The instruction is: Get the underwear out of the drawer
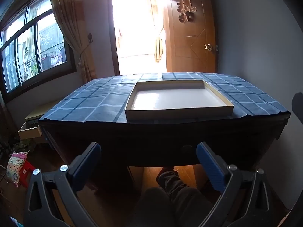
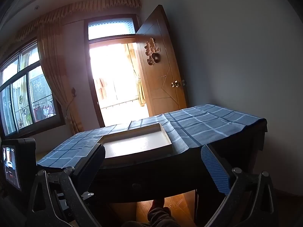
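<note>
Left hand-held gripper (image 1: 148,162): nearest the left wrist camera; jaws spread to full width, nothing between the blue pads, nothing held.
Right hand-held gripper (image 2: 153,167): jaws likewise spread wide and empty; its left finger overlaps the near left corner of the tray in the right wrist view, contact not confirmed.
Person's leg (image 1: 170,181): extends forward below and between the left fingers, under the surface.
Surface (image 1: 170,138): dark wooden desk directly ahead of both hand-held grippers, top covered by a blue checked cloth (image 1: 85,102).
Tray (image 1: 178,98): shallow, pale, empty; sits on the cloth ahead of and above the left hand-held gripper, apart from it.
Drawer (image 1: 186,148): closed front panel of the desk with a dark round knob, straight ahead of the left hand-held gripper, offset toward its right finger; long axis runs side to side, parallel to the desk edge.
Knob from the right (image 2: 135,185): ahead of and slightly below the right hand-held gripper, between its fingers, nearer its left one.
Underwear: not visible; judged to be inside the closed drawer.
Nearer hand: cannot tell; both face the knob at similar range.
Coming move, judged: close one hand-held gripper on the knob and pull toward the person; drawer travel runs straight back along the finger axis.
</note>
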Demonstrator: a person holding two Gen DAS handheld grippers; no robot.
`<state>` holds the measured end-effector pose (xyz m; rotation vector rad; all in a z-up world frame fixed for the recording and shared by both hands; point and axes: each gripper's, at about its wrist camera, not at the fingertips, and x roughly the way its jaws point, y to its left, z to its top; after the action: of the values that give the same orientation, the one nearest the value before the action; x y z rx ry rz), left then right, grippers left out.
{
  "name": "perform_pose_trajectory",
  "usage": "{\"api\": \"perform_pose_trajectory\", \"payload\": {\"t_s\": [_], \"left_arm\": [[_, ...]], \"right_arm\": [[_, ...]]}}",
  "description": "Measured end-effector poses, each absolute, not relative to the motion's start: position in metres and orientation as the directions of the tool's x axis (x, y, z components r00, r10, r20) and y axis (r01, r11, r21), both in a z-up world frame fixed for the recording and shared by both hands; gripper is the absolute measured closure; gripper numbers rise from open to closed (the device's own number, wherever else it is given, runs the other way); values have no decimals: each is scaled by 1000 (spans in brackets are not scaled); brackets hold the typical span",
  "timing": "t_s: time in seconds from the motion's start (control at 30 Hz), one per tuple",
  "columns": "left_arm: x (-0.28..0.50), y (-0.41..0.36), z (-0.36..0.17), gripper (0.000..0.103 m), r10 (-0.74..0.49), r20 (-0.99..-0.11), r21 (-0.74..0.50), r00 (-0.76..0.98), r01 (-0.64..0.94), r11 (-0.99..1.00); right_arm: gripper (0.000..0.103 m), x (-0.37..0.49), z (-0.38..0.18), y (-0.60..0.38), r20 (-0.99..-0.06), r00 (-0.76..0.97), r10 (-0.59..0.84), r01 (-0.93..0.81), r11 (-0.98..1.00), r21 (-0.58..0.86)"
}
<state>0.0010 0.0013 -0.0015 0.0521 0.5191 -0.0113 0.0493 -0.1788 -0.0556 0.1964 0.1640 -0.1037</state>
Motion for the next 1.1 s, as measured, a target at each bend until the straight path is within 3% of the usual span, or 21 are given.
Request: {"api": "perform_pose_trajectory", "payload": {"t_s": [1.1], "left_arm": [[0,-2,-4,0,-1,-496,42,868,26,999]], "right_arm": [[0,55,-55,-178,-182,979,-92,125,976,179]]}}
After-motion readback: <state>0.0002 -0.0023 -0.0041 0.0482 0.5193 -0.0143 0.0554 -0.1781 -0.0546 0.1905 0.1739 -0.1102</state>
